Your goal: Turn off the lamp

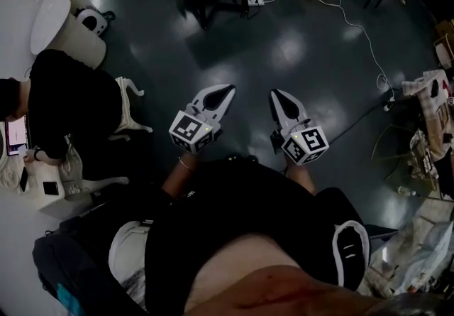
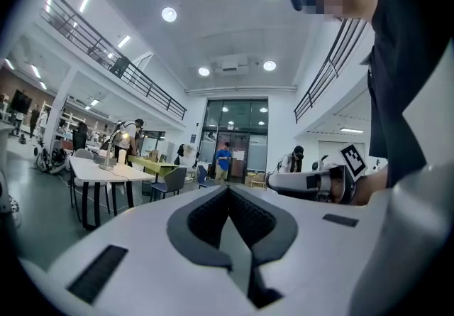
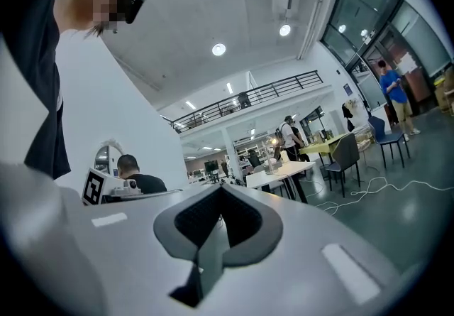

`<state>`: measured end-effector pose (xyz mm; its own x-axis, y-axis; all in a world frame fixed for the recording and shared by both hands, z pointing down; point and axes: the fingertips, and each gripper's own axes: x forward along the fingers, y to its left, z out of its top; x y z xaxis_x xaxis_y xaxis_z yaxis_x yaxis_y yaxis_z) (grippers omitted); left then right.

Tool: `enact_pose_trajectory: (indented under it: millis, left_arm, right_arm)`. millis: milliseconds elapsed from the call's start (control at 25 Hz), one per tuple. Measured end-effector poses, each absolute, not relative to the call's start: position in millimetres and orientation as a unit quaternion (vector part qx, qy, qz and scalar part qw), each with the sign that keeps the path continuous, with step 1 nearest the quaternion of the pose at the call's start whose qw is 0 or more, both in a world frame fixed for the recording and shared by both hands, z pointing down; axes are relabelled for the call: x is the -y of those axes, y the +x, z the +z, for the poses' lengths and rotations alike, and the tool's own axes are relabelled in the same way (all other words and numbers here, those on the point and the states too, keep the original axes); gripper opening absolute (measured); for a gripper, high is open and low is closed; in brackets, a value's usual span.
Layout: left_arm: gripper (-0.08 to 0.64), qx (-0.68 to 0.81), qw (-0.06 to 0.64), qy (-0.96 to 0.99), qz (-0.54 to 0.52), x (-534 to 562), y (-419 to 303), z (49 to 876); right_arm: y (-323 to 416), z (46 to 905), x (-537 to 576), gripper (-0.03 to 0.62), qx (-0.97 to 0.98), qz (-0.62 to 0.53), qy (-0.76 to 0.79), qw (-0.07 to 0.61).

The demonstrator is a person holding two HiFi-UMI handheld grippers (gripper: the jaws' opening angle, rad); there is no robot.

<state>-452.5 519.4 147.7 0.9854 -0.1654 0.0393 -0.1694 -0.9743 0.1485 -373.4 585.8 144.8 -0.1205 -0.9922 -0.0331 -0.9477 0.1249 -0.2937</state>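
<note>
Hovering level over the dark glossy floor (image 1: 298, 45) in the head view, the white left gripper (image 1: 227, 89) and white right gripper (image 1: 277, 94) are pressed together, empty. The left gripper view shows a lit silver desk lamp (image 2: 107, 164) on a distant white table (image 2: 103, 173). The right gripper view shows it there too, well ahead.

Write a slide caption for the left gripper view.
Shut left gripper held level; lit lamp on a white table beyond, left.
</note>
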Motion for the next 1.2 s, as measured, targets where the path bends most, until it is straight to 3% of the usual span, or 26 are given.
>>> enact_pose_trajectory:
  millis: [760, 1200]
  left_arm:
    - [0.006, 0.093, 0.064, 0.993, 0.025, -561, -414, 148]
    - [0.006, 0.109, 0.075, 0.991, 0.008, -506, -415, 159]
  right_arm:
    - [-317, 164, -631, 0.001, -0.749, -0.114, -0.640, 0.130]
    - [-318, 154, -573, 0.002, -0.768, -0.083, -0.625, 0.114]
